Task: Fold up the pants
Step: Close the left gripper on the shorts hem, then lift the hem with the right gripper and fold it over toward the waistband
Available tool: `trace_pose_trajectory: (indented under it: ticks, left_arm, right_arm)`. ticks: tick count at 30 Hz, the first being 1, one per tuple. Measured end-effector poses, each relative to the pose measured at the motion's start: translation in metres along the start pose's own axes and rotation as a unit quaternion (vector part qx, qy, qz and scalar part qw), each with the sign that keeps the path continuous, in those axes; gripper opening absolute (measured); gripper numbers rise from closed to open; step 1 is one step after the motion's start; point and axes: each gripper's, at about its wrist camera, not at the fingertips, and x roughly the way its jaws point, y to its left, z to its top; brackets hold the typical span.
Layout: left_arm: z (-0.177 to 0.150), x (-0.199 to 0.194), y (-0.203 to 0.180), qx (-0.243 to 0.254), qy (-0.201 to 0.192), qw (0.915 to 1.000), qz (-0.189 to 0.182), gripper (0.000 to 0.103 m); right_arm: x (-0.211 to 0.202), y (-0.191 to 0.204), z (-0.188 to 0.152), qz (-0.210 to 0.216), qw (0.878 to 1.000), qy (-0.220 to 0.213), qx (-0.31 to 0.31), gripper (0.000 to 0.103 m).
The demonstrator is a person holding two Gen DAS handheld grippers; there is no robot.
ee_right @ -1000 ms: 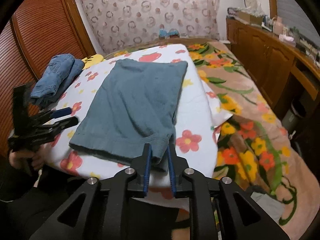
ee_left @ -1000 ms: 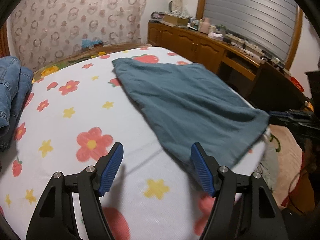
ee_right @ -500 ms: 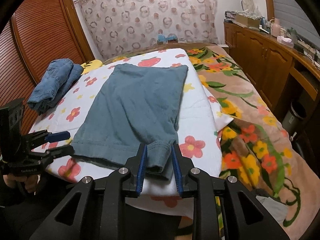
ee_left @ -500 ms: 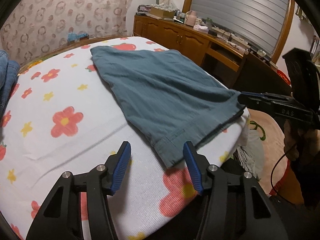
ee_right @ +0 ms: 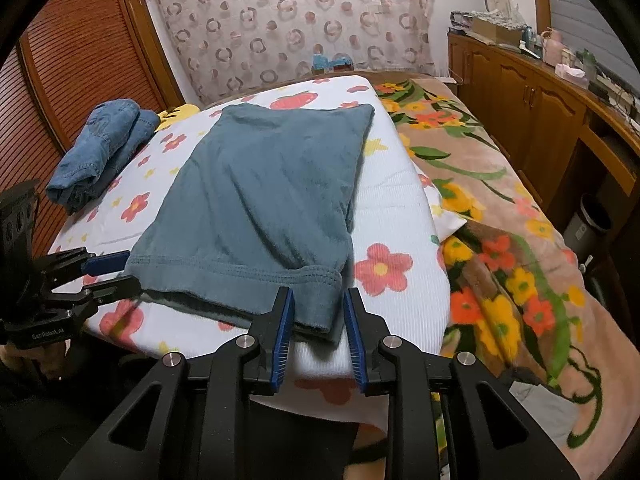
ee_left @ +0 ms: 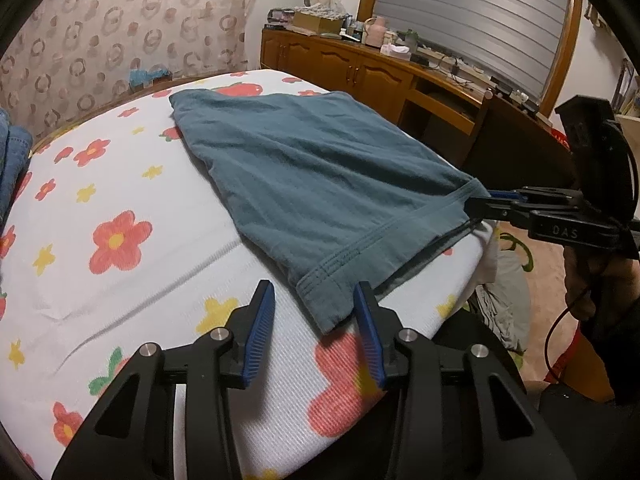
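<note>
Two hand-held grippers are at the near hem of the pants (ee_right: 260, 200), one at each corner. The pants are teal and lie flat on the bed (ee_right: 400, 216), on a white sheet with red and yellow flowers. They look folded lengthwise already, and the hem sits right at the bed's near edge.

The left hand-held gripper (ee_left: 316, 320) has moved in over the last second. Before, the hem corner was ahead of it and off to one side; now the corner sits between its blue pads. Its jaws have just been closing, but there are gaps on both sides of the cloth, so it is not gripping yet. It is open around the corner.

The right hand-held gripper (ee_right: 316, 320) has hardly moved. A second ago its pads were pinched close on the other hem corner. Now they stand a bit wider. The left pad seems to touch the cloth, but the right pad does not look pressed on it. I think this grip is loose, not tight.

This means both corners are lined up for a grab. I think the next step is to squeeze both sides shut, then lift the hem and carry it toward the far end to fold the pants in half.

Some folded jeans (ee_right: 100, 148) lie at the far left of the bed, well apart from the pants.
</note>
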Motion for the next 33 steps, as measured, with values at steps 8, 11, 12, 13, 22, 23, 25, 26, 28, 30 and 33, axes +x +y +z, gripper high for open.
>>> trace_pose_trajectory:
  ticks: [8, 11, 12, 13, 22, 23, 25, 26, 28, 30, 33]
  left_arm:
    - [0.0, -0.008, 0.002, -0.001, -0.007, 0.9998, -0.02, 0.016]
    - [0.0, -0.012, 0.002, 0.002, -0.01, 0.9998, -0.019, 0.015]
    - [-0.001, -0.013, 0.002, 0.002, -0.009, 0.9998, -0.018, 0.015]
    - [-0.002, -0.014, 0.002, 0.001, -0.009, 0.9998, -0.019, 0.015]
    - [-0.005, -0.017, 0.009, -0.01, -0.008, 0.9998, -0.016, 0.014]
    - [-0.005, -0.017, 0.008, -0.01, -0.007, 0.9998, -0.015, 0.014]
    - [-0.006, -0.018, 0.008, -0.009, -0.008, 0.9998, -0.015, 0.014]
    - [-0.006, -0.018, 0.008, -0.01, -0.008, 0.9998, -0.015, 0.014]
    - [-0.006, -0.018, 0.008, -0.01, -0.008, 0.9998, -0.016, 0.014]
    - [-0.007, -0.019, 0.008, -0.012, -0.011, 0.9997, -0.02, 0.014]
    - [-0.006, -0.02, 0.009, -0.011, -0.012, 0.9997, -0.019, 0.014]
  right_arm:
    - [0.001, -0.002, -0.004, 0.003, 1.0, 0.009, -0.005, 0.027]
    - [0.001, 0.0, -0.004, 0.002, 1.0, 0.012, -0.012, 0.027]
    - [0.001, 0.0, -0.003, 0.002, 1.0, 0.014, -0.015, 0.027]
    - [0.001, -0.001, -0.003, 0.003, 1.0, 0.015, -0.015, 0.027]
    - [0.003, -0.001, -0.002, 0.014, 1.0, 0.012, -0.008, 0.027]
    - [0.003, 0.0, -0.003, 0.015, 1.0, 0.012, -0.01, 0.027]
    - [0.004, 0.001, -0.003, 0.018, 1.0, 0.012, -0.013, 0.027]
    - [0.004, 0.001, -0.004, 0.019, 1.0, 0.011, -0.014, 0.027]
    - [0.002, -0.001, -0.004, 0.032, 0.999, 0.007, -0.012, 0.016]
    - [-0.002, -0.003, -0.004, 0.047, 0.999, 0.003, -0.009, 0.012]
    - [-0.006, -0.001, -0.005, 0.058, 0.998, -0.001, -0.014, 0.009]
